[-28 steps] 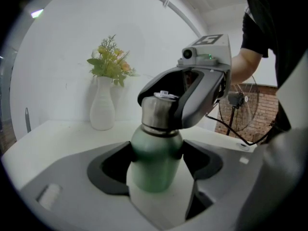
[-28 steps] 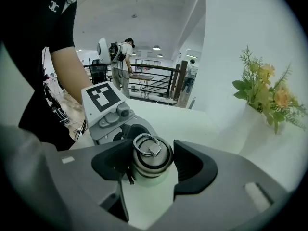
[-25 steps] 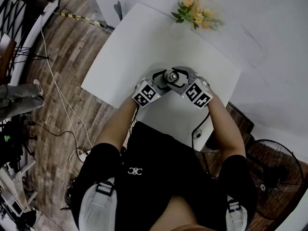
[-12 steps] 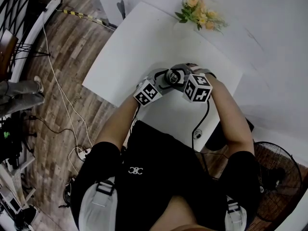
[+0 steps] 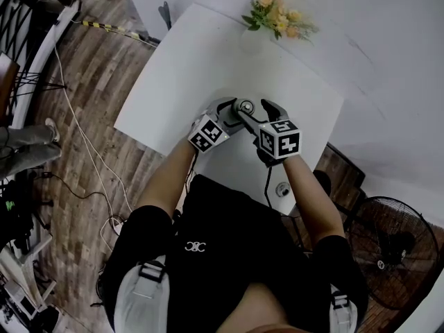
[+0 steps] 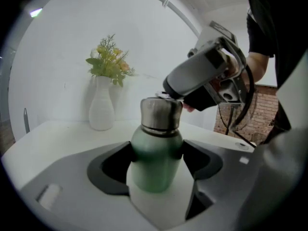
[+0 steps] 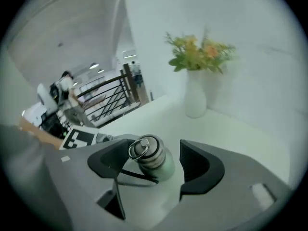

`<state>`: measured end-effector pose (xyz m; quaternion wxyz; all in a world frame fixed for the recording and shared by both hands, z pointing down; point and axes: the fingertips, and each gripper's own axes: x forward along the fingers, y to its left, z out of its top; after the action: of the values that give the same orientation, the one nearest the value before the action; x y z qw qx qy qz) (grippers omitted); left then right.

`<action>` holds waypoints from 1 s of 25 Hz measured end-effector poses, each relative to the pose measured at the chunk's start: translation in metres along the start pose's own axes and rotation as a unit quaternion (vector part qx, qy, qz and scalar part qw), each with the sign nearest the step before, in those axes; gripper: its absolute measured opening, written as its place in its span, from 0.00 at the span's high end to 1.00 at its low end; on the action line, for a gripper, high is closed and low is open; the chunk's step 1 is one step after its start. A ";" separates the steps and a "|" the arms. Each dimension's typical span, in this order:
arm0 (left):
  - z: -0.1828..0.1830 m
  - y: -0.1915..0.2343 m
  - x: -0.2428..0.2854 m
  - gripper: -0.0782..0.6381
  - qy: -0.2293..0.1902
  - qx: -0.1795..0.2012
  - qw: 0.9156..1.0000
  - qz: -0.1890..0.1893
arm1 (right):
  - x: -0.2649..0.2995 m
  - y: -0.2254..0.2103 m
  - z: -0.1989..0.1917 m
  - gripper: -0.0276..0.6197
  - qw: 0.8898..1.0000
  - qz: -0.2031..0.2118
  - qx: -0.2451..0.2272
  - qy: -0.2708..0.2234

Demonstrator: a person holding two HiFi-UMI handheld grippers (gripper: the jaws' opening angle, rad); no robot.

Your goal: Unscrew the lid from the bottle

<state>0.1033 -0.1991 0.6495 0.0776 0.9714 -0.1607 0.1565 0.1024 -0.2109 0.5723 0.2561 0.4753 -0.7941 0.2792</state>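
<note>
Right tongs (image 5: 255,112) rolled open — lid (image 7: 146,151) between, bottle (image 6: 156,170) in left tongs (image 6: 157,157).

Bottle (image 6: 156,153) on table (image 5: 187,68) — vase (image 6: 101,110) behind, near far edge.

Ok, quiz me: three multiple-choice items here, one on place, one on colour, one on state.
1. The vase stands: A on the table; B on the floor; C between jaws.
2. The bottle is: A red; B green; C black.
3. The right gripper, at the lid, is: A clamped shut; B open; C holding the vase.
Key: A, its base rests on the table; B, green body below the steel lid; B, its jaws have just been opening, lid between them, gap beside it.
</note>
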 end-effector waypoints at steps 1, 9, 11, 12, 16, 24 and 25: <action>0.000 0.000 0.000 0.34 0.000 0.000 1.000 0.000 | 0.002 -0.001 -0.004 0.44 0.999 -0.009 0.050 0.006; 0.000 -0.001 0.001 0.34 0.004 -0.002 1.000 0.001 | 0.007 0.005 -0.005 0.49 0.989 -0.069 0.133 -0.008; 0.000 -0.001 0.001 0.34 0.004 -0.001 1.000 0.001 | 0.007 0.006 -0.004 0.57 0.990 -0.074 0.118 -0.003; -0.001 0.000 0.000 0.34 0.004 -0.001 1.000 0.001 | 0.007 0.007 -0.005 0.57 0.992 -0.073 0.107 0.002; -0.002 0.000 0.002 0.34 0.004 -0.001 1.000 0.001 | 0.009 0.008 -0.007 0.57 0.996 -0.055 0.064 0.021; -0.002 0.002 0.002 0.34 0.004 -0.001 1.000 0.002 | 0.017 0.016 -0.011 0.57 0.972 0.119 -0.138 0.147; -0.002 0.002 0.002 0.34 0.004 -0.001 1.000 0.002 | 0.017 0.017 -0.012 0.57 0.960 0.148 -0.168 0.169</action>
<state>0.1037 -0.2007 0.6521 0.0790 0.9705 -0.1620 0.1604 0.0815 -0.2060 0.5889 0.4189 0.2479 -0.8361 0.2529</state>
